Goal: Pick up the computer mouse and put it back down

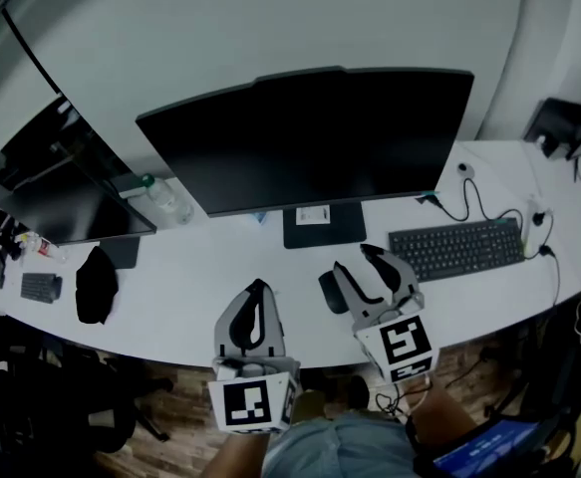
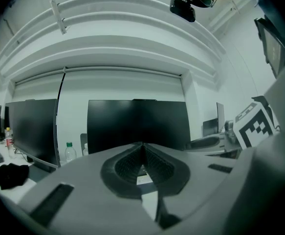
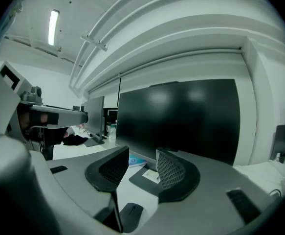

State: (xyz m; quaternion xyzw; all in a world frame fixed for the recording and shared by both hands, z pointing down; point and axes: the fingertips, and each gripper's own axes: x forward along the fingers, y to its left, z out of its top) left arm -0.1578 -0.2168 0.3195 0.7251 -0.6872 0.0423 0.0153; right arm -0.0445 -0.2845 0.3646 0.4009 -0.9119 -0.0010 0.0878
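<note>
The black computer mouse lies on the white desk in front of the monitor stand. In the head view my right gripper hovers just right of the mouse, jaws open and nothing between them. The right gripper view shows the mouse low down, below the open right gripper and slightly left of the gap. My left gripper is over the desk's front edge, left of the mouse, jaws shut. In the left gripper view the left gripper has its pads touching and holds nothing.
A large dark monitor stands centre on its base. A black keyboard with cables lies at the right. At the left are a second monitor, a water bottle and a black object.
</note>
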